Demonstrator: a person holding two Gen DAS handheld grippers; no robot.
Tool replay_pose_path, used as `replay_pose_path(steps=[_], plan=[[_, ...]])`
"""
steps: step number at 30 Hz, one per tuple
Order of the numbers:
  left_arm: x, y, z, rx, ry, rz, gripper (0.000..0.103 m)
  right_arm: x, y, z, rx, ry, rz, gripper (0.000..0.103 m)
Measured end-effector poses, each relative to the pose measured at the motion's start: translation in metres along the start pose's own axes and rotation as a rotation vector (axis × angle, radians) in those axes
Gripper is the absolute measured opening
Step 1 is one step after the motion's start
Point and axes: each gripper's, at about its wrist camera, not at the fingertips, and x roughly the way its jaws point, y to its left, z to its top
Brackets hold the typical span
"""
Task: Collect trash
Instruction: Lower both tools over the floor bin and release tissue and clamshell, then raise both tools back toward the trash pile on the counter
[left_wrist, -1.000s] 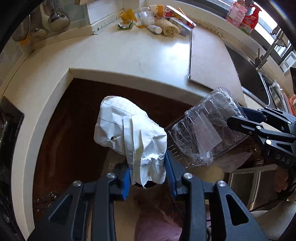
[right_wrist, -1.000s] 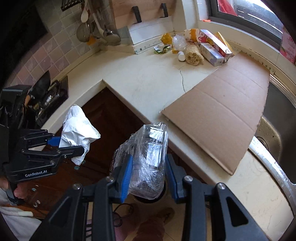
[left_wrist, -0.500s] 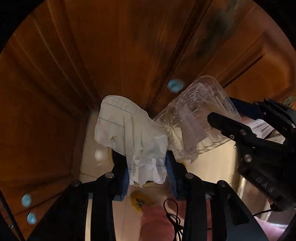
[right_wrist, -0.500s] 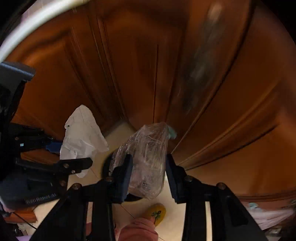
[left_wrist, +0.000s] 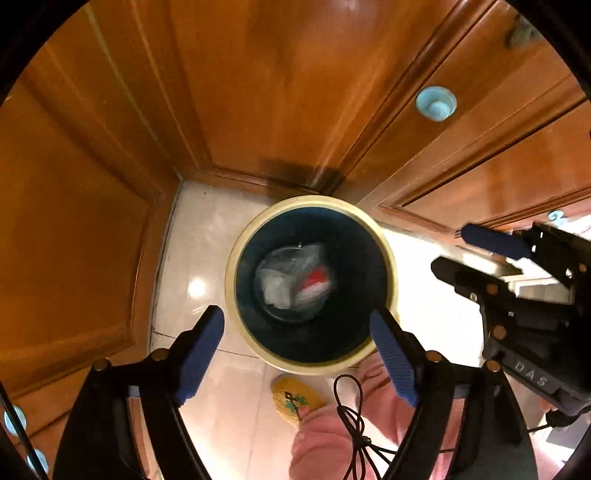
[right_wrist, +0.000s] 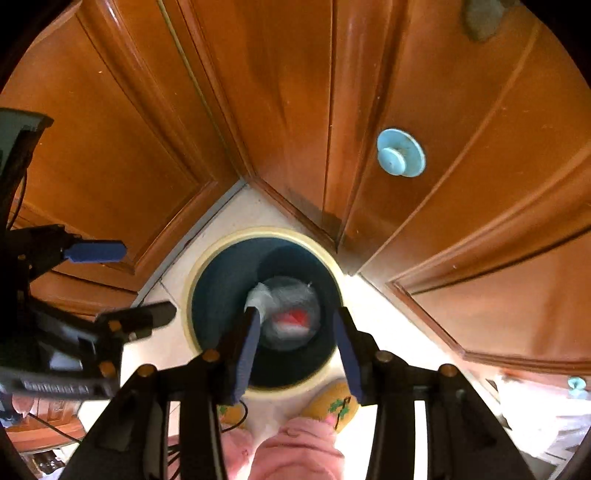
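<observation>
A round bin (left_wrist: 231, 288) with a cream rim and dark inside stands on the tiled floor in the cabinet corner; it also shows in the right wrist view (right_wrist: 192, 295). Crumpled paper and clear plastic trash (left_wrist: 291, 284) lie at its bottom, also seen in the right wrist view (right_wrist: 288, 314). My left gripper (left_wrist: 297, 352) is open and empty above the bin. My right gripper (right_wrist: 295, 350) is open and empty above it too, and shows at the right of the left wrist view (left_wrist: 476, 254).
Wooden cabinet doors (left_wrist: 258, 92) with pale blue knobs (left_wrist: 436, 103) surround the bin on the far side. The person's yellow slippers (left_wrist: 295, 400) and pink trousers (right_wrist: 295, 450) are just in front of the bin. A black cable (left_wrist: 351, 417) hangs by the left gripper.
Both grippers swung down from the counter to over the bin and opened. The paper and the plastic container left the jaws and now lie in the bin.
</observation>
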Motion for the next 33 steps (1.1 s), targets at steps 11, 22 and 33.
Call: replay_pose_path(steps=[11, 22, 33], plan=[[-0.16, -0.02, 0.0, -0.001, -0.092, 0.008, 0.08, -0.142, 0.026, 0.004, 0.094, -0.004, 0.047, 0.042], [-0.382, -0.038, 0.022, 0.044, -0.357, 0.04, 0.081, -0.34, 0.032, 0.031, 0.165, -0.271, -0.031, 0.042], [-0.521, -0.07, 0.035, 0.115, -0.607, 0.068, 0.096, -0.427, 0.037, 0.051, 0.174, -0.429, -0.045, 0.042]])
